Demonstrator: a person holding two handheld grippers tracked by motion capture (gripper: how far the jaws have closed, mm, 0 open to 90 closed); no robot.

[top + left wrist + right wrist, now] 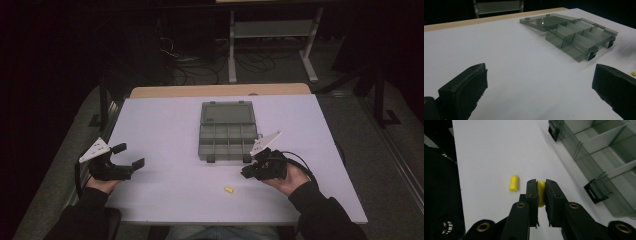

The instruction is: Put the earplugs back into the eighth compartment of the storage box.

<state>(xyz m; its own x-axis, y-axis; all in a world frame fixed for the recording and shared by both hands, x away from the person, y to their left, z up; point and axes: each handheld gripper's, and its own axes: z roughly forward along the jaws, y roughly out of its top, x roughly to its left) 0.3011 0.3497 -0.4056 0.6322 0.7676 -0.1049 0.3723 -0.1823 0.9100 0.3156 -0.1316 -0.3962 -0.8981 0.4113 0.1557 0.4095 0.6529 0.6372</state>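
Just in front of the organizer box point(599, 157), near its two black front latches, the right gripper point(541, 192) is clamped on a small yellow foam plug point(541, 193) — the jaws squeeze it across its short body so that only a sliver of yellow shows between the pads. A second yellow plug point(514, 183) lies loose on the white table point(165, 130), a little farther out from the box front than the held one and toward the person's side.

Both pieces look like soft foam cylinders with rounded ends: very light, springy, matte and not at all slippery. I judge such a plug will flatten under pressure and puff back once let go, so a mid-body pinch suits it best; a hold near an end could let it pop out.

By contrast, the box is stiff smoky translucent plastic with thin upright dividers forming square compartments, its lid point(228, 113) folded flat behind it — smooth, hard walls that a light plug may bounce off.

Well to the left of the box, the left gripper point(127, 156) has its jaws spread wide over bare table, holding nothing.
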